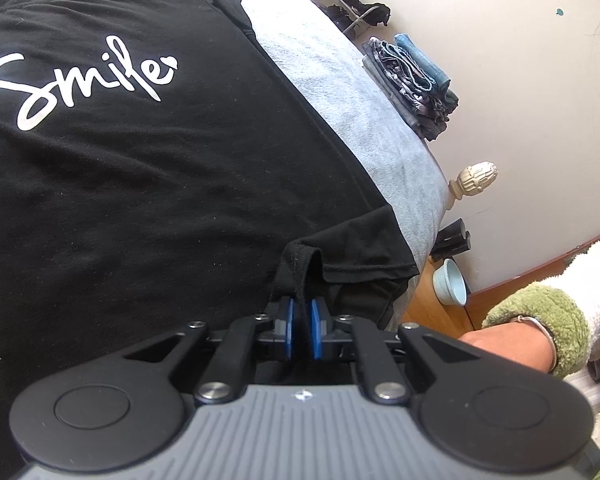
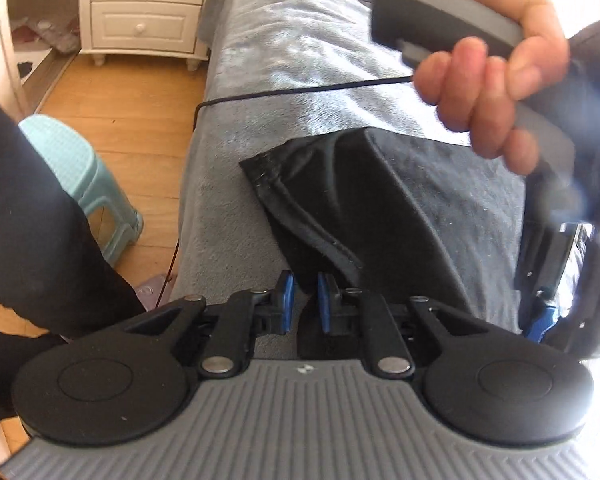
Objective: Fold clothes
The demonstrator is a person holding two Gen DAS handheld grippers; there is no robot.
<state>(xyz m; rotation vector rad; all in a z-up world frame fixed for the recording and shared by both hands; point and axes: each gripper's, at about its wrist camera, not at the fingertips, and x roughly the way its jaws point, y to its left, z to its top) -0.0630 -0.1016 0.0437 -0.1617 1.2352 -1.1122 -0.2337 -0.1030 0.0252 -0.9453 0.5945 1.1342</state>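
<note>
Both your claws pinch black T-shirt (image 1: 140, 168): left gripper (image 1: 302, 322) on hem fold, right gripper (image 2: 305, 300) likely on sleeve edge; shirt ahead flat on grey blanket (image 1: 340, 92), folds remaining.

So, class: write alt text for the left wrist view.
Left tongs pinch a fold of a black T-shirt printed "Smile", spread on a grey blanket. Folded clothes sit at the bed's far edge.

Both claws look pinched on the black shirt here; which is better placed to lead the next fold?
Probably left. The left claw grips a hem fold of the black shirt, which lies spread ahead. The right claw pinches a loose corner near the grey blanket edge.
</note>
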